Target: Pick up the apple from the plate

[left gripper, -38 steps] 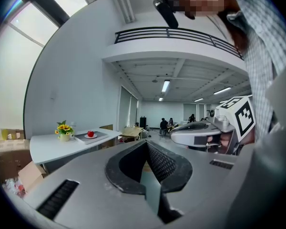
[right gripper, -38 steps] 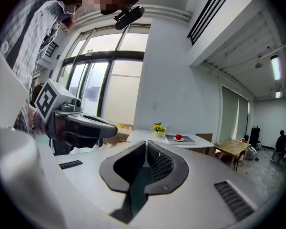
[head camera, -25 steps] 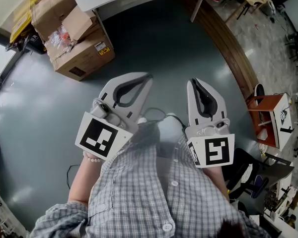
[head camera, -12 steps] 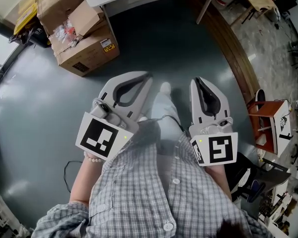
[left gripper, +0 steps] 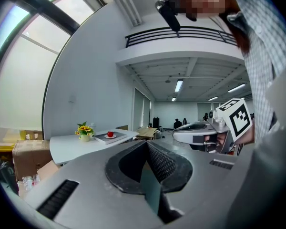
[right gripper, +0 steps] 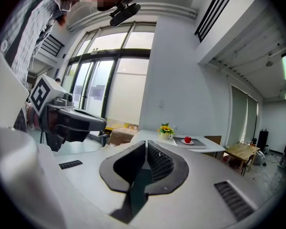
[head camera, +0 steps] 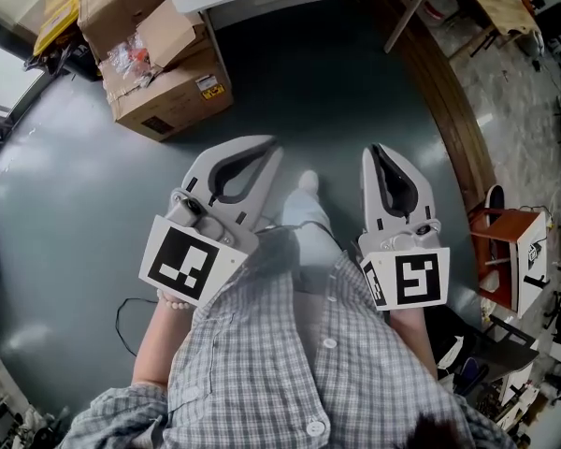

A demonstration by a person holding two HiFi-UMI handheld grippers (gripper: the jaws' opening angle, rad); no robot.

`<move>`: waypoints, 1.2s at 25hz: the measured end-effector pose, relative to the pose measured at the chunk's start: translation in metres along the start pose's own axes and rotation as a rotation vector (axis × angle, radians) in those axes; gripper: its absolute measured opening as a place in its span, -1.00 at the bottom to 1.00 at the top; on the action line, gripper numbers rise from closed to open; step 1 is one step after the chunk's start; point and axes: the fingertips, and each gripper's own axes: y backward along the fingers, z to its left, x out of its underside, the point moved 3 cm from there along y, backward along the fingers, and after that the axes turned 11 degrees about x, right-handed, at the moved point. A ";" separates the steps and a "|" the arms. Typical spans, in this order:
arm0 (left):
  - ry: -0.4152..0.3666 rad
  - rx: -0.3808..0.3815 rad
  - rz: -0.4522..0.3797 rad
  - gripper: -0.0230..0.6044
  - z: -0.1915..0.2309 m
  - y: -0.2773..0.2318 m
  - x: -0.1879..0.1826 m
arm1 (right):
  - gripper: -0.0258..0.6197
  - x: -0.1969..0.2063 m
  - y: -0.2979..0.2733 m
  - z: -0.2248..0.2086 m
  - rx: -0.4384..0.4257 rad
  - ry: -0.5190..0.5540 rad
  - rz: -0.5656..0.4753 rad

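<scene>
Right gripper view: apple (right gripper: 188, 139) v. small on far plate (right gripper: 183, 142)

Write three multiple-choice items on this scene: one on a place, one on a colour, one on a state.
1. The apple lies:
A. on a plate on the white table
B. on a shelf
C. in a basket

2. The flowers near it are:
A. blue
B. yellow
C. white

3. The right gripper is:
A. shut on the apple
B. wide open
C. shut, empty

Answers:
1 A, both gripper views show it there.
2 B, the blooms are yellow.
3 C, its jaws meet with nothing between.
</scene>
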 end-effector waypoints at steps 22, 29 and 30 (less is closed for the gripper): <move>0.032 -0.182 0.024 -0.89 0.098 -0.124 -0.024 | -0.83 0.016 -0.157 -0.094 -0.185 0.012 0.025; 0.028 -0.215 0.035 -0.89 0.117 -0.165 -0.033 | -0.83 0.022 -0.191 -0.127 -0.212 -0.001 0.024; 0.027 -0.220 0.037 -0.89 0.120 -0.169 -0.034 | -0.83 0.023 -0.195 -0.132 -0.211 -0.003 0.022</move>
